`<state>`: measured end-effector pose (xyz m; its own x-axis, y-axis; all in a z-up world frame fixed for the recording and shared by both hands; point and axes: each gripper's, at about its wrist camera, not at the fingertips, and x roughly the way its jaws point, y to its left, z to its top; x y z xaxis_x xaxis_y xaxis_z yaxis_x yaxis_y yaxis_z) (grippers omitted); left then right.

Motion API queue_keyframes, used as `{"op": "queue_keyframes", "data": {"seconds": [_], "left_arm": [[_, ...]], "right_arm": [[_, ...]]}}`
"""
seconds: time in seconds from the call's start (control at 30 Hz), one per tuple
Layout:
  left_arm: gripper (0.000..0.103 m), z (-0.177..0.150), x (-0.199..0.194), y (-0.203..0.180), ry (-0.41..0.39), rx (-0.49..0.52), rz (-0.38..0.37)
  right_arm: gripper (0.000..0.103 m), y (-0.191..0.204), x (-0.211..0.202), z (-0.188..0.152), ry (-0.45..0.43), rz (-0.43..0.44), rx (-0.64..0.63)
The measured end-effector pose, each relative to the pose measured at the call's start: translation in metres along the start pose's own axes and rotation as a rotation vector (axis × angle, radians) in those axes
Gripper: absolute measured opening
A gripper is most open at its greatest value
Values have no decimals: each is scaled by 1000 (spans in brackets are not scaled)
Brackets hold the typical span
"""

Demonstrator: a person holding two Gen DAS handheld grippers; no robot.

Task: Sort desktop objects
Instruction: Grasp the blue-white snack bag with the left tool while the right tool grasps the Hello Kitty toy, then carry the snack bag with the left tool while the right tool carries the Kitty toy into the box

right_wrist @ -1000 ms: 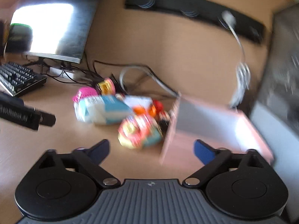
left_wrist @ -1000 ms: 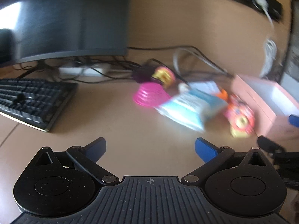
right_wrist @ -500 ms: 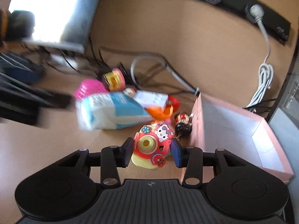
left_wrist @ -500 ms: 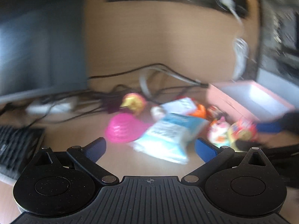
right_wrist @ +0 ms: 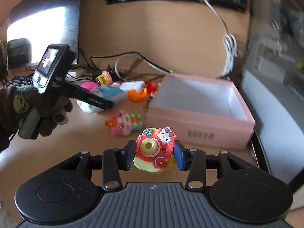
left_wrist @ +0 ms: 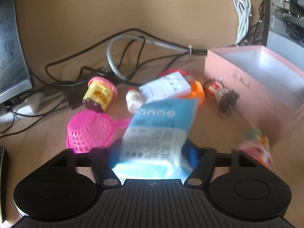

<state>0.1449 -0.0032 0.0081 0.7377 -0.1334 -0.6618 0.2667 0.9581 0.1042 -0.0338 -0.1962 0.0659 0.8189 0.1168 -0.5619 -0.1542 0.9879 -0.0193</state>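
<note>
My right gripper is shut on a red and yellow toy camera and holds it above the desk in front of the pink box. My left gripper is closed around a blue and white packet; it also shows in the right wrist view over the packet. On the desk lie a pink mesh basket, a yellow and pink toy pot, a white adapter, an orange toy, a small doll and a flowery pink toy.
The open pink box stands at the right with a white inside. Cables tangle behind the toys. A monitor and keyboard are at the left. A computer case stands at the far right.
My left gripper has moved in and closed on the blue packet. My right gripper has lifted the toy camera off the desk and pulled it back toward the box front.
</note>
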Motion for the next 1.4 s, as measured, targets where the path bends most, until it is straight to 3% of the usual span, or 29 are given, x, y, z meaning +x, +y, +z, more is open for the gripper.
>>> {"op": "queue_keyframes", "data": {"seconds": [0.23,0.4,0.6,0.73,0.8,0.93,1.0,1.07,1.1,1.13,1.2,1.23,1.4], "left_arm": [[65,-26,-61,-14,-7,48,-34],[65,-36,-132,-32,-120,89,-87],[65,-18,-190,-58,-281,87,-158],[65,9,-179,-77,-322,61,-221],[65,18,-162,-84,-315,28,-257],[64,47,-124,-104,-274,-45,-307],[69,67,-103,-117,-276,-48,-311],[80,88,-80,-128,-250,-68,-265],[85,90,-76,-125,-235,-88,-248],[87,91,-75,-121,-225,-110,-256],[97,82,-80,-104,-223,-139,-287],[97,75,-84,-97,-221,-141,-277],[99,26,-100,-56,-144,-119,-162]], "right_arm": [[42,-12,-32,-3,16,13,8],[42,-24,-66,8,-62,-7,21],[42,-44,-93,35,-157,-40,73],[42,-56,-92,57,-222,-78,102],[42,-59,-86,68,-261,-124,101],[42,-66,-64,95,-277,-132,120],[43,-62,-49,118,-305,-196,97],[51,-62,-34,142,-319,-244,68],[61,-63,-31,150,-328,-265,72],[64,-66,-30,155,-337,-272,87],[64,-72,-34,155,-344,-244,97],[64,-73,-36,151,-346,-235,100],[65,-72,-27,125,-288,-119,137]]}}
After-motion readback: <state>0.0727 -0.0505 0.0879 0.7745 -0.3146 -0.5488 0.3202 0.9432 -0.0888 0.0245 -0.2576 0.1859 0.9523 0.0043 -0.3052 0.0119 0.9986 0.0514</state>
